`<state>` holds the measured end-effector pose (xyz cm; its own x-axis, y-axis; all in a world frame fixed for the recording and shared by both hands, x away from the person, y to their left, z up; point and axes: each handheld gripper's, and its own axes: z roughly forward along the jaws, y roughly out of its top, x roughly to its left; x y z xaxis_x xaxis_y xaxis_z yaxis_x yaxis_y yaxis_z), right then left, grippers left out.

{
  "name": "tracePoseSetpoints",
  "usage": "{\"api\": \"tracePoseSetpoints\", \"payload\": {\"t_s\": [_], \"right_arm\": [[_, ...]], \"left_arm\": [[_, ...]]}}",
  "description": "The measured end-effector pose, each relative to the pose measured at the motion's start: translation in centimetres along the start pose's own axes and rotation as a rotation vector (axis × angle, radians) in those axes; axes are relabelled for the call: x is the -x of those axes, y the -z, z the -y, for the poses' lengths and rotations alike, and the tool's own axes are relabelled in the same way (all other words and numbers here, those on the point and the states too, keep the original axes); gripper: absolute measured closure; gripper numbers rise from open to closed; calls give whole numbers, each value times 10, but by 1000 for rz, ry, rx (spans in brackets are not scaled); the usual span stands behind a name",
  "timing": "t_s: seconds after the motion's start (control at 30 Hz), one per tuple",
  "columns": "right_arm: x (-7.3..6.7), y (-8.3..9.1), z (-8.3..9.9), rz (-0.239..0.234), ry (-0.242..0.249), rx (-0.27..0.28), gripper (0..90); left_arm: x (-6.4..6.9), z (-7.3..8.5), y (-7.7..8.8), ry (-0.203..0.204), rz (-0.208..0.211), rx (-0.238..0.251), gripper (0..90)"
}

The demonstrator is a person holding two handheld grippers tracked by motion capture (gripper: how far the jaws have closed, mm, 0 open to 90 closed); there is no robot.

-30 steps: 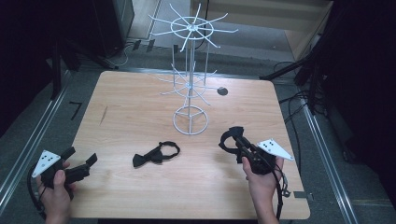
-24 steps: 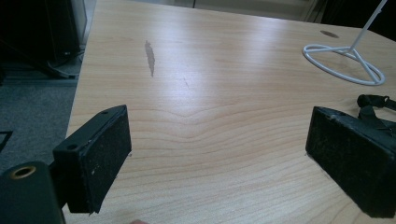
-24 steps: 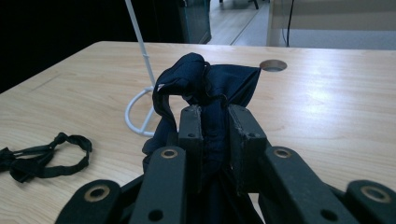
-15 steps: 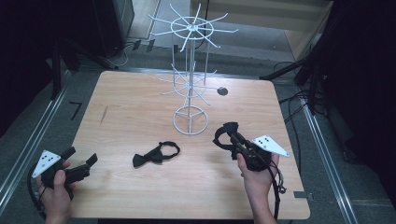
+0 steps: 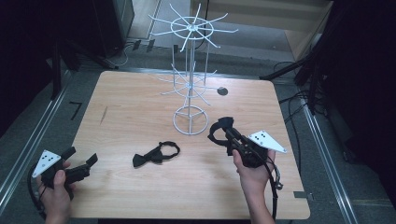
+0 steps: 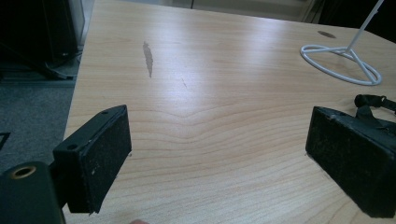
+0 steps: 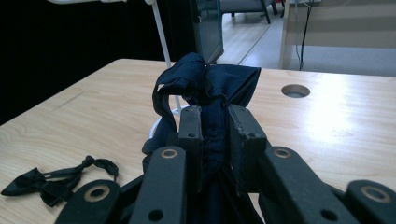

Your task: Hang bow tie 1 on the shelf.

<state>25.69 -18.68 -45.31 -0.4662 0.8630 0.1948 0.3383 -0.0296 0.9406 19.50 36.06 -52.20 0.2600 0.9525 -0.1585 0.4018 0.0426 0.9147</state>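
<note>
A white wire display rack [image 5: 189, 70] stands at the table's far middle. One black bow tie [image 5: 156, 153] lies flat on the wood in front of it, and it also appears in the right gripper view as bow tie [image 7: 51, 182]. My right gripper [image 5: 227, 134] is shut on a second, dark navy bow tie [image 7: 210, 84], whose fabric bunches above the fingertips [image 7: 190, 122]. It hovers just right of the rack's ring base [image 5: 190, 120]. My left gripper [image 5: 80, 156] rests low at the near left corner, jaws wide open with only bare wood between them [image 6: 217, 154].
A round cable hole [image 5: 222, 91] sits in the tabletop right of the rack. A dark scuff [image 6: 148, 56] marks the wood at the left. The rack's arms [image 5: 210, 32] spread wide overhead. Cables and dark stands surround the table [image 5: 130, 102].
My right hand has lifted and moved left toward the rack base, carrying the navy bow tie. The left hand and the bow tie on the table stayed put.
</note>
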Motion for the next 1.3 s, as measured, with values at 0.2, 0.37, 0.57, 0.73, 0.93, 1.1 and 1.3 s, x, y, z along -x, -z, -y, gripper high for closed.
{"api": "tracePoseSetpoints", "payload": {"t_s": [0.2, 0.37, 0.57, 0.73, 0.93, 1.1, 1.3], "right_arm": [[-4, -2, -7, -11, 6, 15, 773], [-7, -3, -10, -16, 7, 24, 773], [-9, -2, -15, -14, 12, 54, 772], [-13, 0, -21, -27, 28, 78, 772], [-15, 0, -25, -31, 35, 89, 772], [-18, 0, -28, -40, 32, 97, 772], [-20, 0, -35, -45, 37, 112, 772]], "left_arm": [[0, 0, 0, -2, 1, 0, 79], [0, 0, 0, -3, 1, 0, 79], [0, 0, 0, -4, 2, 0, 79], [0, 0, 0, -4, 2, -1, 79], [0, 0, -1, -3, 3, -2, 79], [0, 0, -1, -5, 4, -4, 78], [0, 0, -1, -5, 4, -5, 79]]}}
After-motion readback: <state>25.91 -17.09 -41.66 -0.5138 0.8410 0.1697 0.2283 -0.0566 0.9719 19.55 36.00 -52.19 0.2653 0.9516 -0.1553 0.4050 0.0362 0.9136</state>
